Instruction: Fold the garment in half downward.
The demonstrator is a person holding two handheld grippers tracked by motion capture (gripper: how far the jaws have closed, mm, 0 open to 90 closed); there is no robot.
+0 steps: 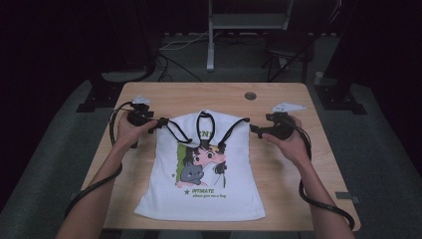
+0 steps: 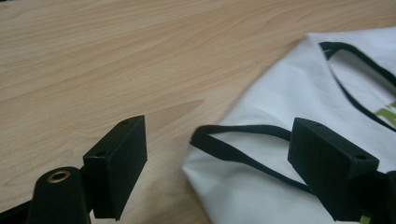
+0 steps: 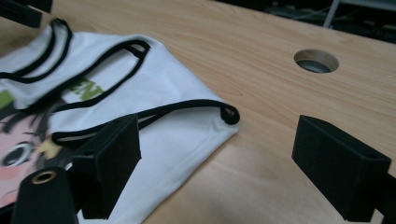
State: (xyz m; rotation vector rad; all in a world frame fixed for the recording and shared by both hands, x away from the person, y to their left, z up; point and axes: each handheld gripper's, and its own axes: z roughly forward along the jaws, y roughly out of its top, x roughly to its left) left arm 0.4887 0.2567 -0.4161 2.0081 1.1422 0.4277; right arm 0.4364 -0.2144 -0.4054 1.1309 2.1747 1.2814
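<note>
A white sleeveless top with black trim and a cartoon print lies flat on the wooden table, neck end away from me. My left gripper is open at the top's left shoulder. In the left gripper view, the black-trimmed shoulder corner lies on the wood between the spread jaws of this gripper. My right gripper is open at the right shoulder. The right gripper view has that shoulder corner lying between the jaws of the right gripper. Neither holds the cloth.
A round cable hole sits in the table near its far edge, also seen from the right gripper. Bare wood surrounds the top on both sides. Beyond the table are a metal stand, floor cables and a dark floor.
</note>
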